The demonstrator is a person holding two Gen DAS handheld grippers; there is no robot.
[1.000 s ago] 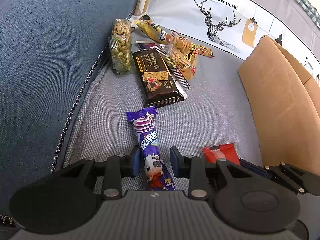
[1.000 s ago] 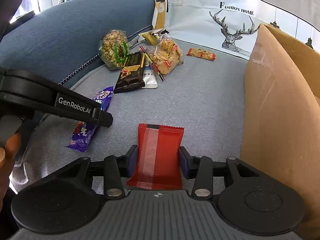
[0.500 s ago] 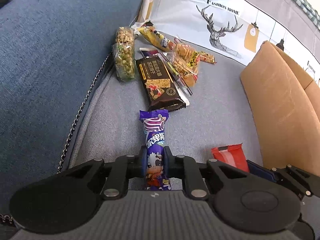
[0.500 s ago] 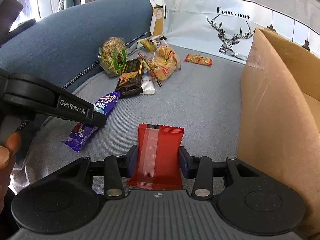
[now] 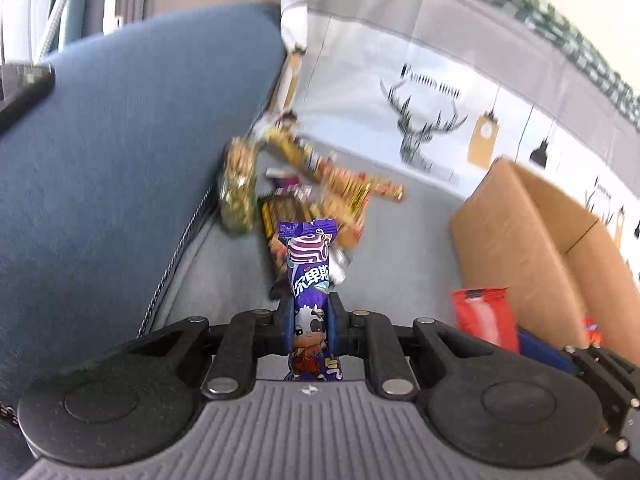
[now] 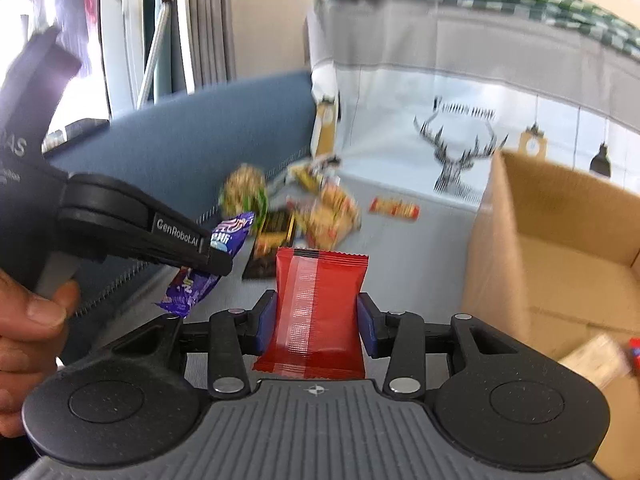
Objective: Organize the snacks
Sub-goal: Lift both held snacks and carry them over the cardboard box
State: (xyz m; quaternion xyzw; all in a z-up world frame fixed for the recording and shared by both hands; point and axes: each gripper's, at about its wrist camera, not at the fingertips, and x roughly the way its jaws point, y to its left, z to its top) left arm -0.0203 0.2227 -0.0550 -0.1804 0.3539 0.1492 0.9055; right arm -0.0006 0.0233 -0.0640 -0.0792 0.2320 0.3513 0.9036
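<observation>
My left gripper (image 5: 311, 322) is shut on a purple candy wrapper (image 5: 310, 276) with a cartoon cow, held up off the grey seat. In the right wrist view the same purple wrapper (image 6: 228, 236) hangs from the left gripper (image 6: 216, 258) at the left. My right gripper (image 6: 316, 322) is shut on a red snack packet (image 6: 318, 304), also lifted; this red packet (image 5: 482, 314) shows at the lower right of the left wrist view. A pile of snacks (image 5: 304, 184) lies blurred at the sofa's back corner.
An open cardboard box (image 6: 560, 248) stands at the right, with a pale packet (image 6: 596, 354) inside. The blue sofa backrest (image 5: 120, 160) rises at the left. A deer-print cloth (image 6: 460, 152) hangs behind. One orange packet (image 6: 394, 208) lies apart. A person's hand (image 6: 24, 320) holds the left gripper.
The left gripper closed on the purple wrapper and lifted it off the seat. The right gripper rose with the red packet; the box's inside has come into view.
</observation>
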